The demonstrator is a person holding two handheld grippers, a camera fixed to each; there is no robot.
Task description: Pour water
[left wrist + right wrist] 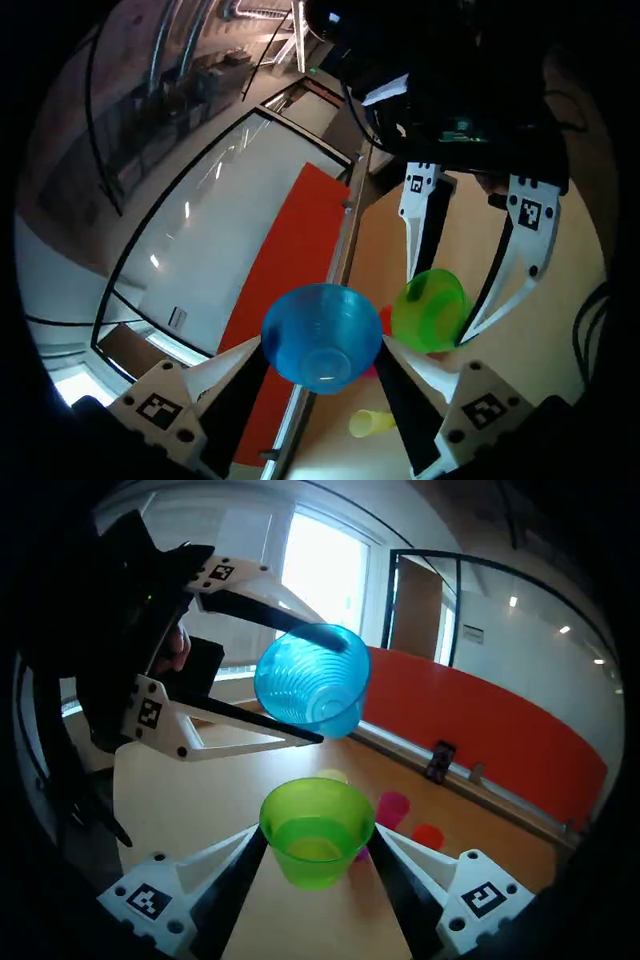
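Your blue cup [314, 680] hangs tilted at upper centre of the right gripper view, above the green cup [318, 830] at lower centre, which holds liquid. Your left gripper [320, 342] is clamped on the blue cup and your right gripper [318, 840] on the green. A pink cup [392, 808] stands on the wooden table [200, 792] behind.

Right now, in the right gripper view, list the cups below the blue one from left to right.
green cup → pink cup → orange cup
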